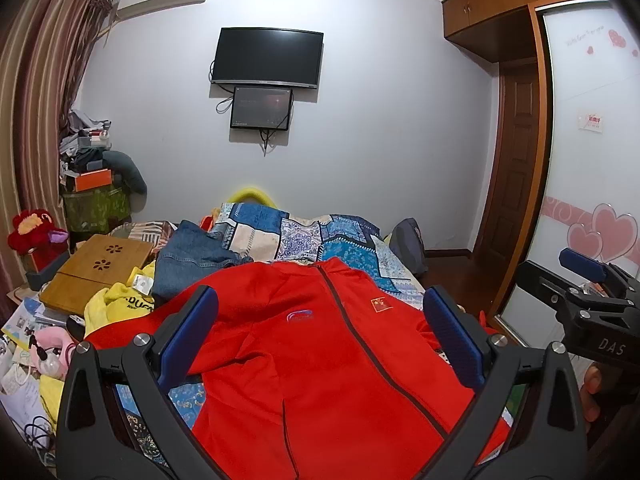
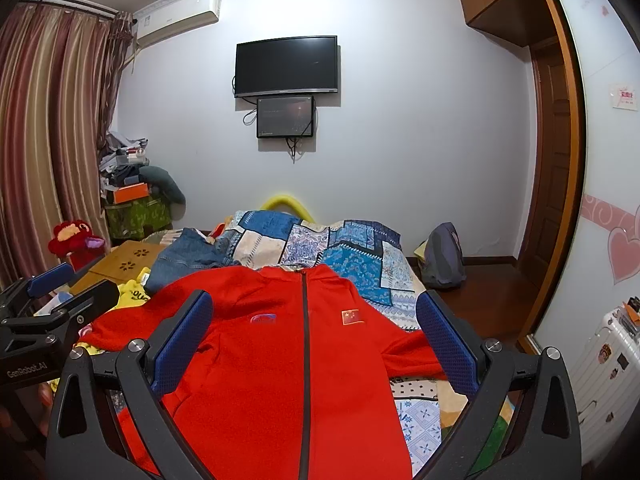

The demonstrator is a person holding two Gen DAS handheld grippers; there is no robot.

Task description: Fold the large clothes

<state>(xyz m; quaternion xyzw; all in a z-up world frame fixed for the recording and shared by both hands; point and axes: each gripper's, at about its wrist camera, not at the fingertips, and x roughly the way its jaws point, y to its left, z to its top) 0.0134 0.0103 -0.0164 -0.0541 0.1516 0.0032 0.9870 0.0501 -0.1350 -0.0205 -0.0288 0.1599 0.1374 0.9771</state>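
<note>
A large red zip-up jacket (image 1: 320, 360) lies spread front-up on the bed, collar toward the far wall, with a dark zipper down its middle and a small flag patch on the chest. It also shows in the right wrist view (image 2: 280, 360). My left gripper (image 1: 320, 336) hovers over the jacket's lower part, open and empty. My right gripper (image 2: 314, 344) hovers beside it, open and empty. The right gripper shows at the right edge of the left wrist view (image 1: 588, 280). The left gripper shows at the left edge of the right wrist view (image 2: 60, 292).
A patchwork blue quilt (image 1: 304, 236) covers the bed beyond the jacket. Blue jeans (image 1: 192, 256), a yellow garment (image 1: 116, 304) and a wooden lap desk (image 1: 96, 272) lie at the left. A wardrobe (image 1: 592, 152) stands at the right. A white suitcase (image 2: 604, 364) stands by it.
</note>
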